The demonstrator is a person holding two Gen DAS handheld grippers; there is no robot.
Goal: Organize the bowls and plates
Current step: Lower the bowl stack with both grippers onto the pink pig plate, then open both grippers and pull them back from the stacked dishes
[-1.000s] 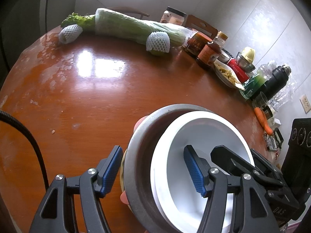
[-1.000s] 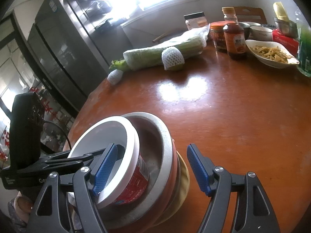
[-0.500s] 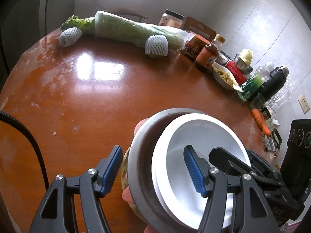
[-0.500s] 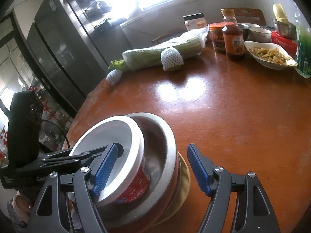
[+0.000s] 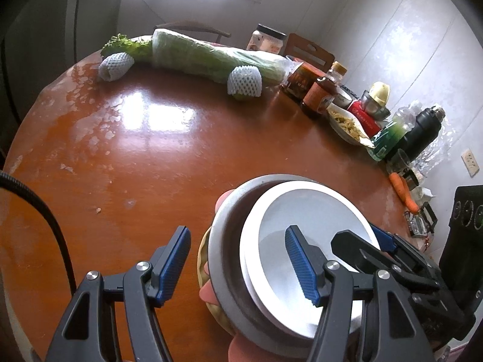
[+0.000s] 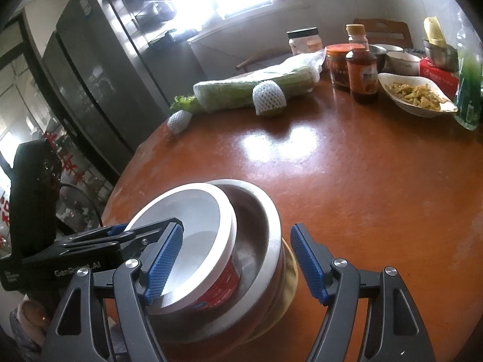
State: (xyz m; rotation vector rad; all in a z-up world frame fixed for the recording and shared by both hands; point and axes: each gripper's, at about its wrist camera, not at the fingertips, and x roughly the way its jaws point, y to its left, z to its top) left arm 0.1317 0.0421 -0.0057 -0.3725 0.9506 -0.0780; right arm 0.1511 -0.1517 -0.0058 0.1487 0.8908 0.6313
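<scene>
A stack of dishes stands on the round wooden table (image 5: 169, 163). A white bowl (image 5: 311, 226) with a red printed side (image 6: 223, 286) lies tilted inside a steel bowl (image 5: 229, 259), over a pinkish dish and a yellow plate (image 6: 289, 274). My left gripper (image 5: 238, 262) is open, its jaws straddling the near rim of the stack. My right gripper (image 6: 235, 259) is open and straddles the stack from the opposite side. In each view one finger reaches inside the white bowl.
A long wrapped green vegetable (image 5: 211, 57) and two foam-netted fruits (image 5: 244, 81) lie at the far edge. Sauce jars (image 6: 362, 72), a dish of food (image 6: 416, 93), a green bottle (image 6: 468, 90), a black flask (image 5: 422, 132) and carrots (image 5: 401, 187) crowd the right side.
Both grippers stay open around the stack. The left wrist view has pulled back and risen slightly, showing more of the table; the white bowl sits a little lower in the steel bowl.
</scene>
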